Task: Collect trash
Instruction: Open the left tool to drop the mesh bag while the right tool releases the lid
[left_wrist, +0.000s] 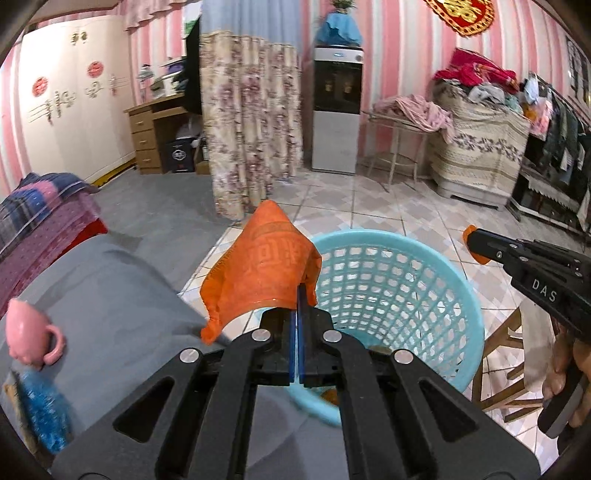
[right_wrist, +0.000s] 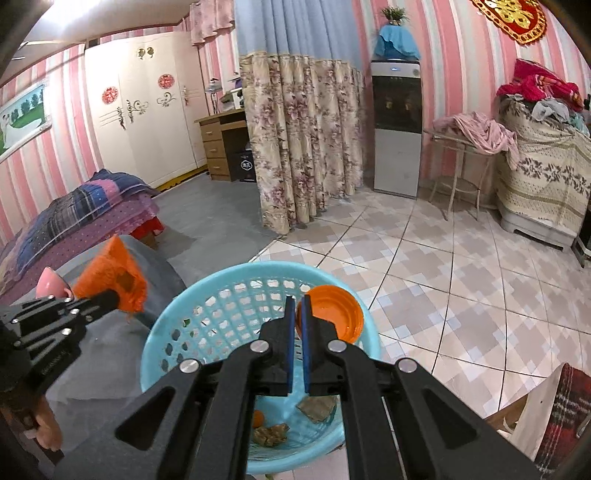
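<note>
1. Left gripper was clamped on an orange wrapper, jaws pinched tight on its lower edge; the wrapper stood up crumpled above the fingertips.
2. Right gripper was clamped on the rim of an orange lid, jaws nearly together, lid edge between the blue pads.
3. Both pieces of trash hung over a light blue basket: the lid above its far rim, the wrapper at its left rim, on the side of the grey-covered table.
4. Basket floor already held scraps: a small orange piece, a brown crumpled bit, a greyish wrapper.
5. On the table, left of the left gripper: a pink cup on its side, and a blue sparkly thing just below it, too blurred to identify.
6. The basket sat on a tiled floor beside the table.
7. Further back: floral curtain, water dispenser, wooden desk, white wardrobe.
</note>
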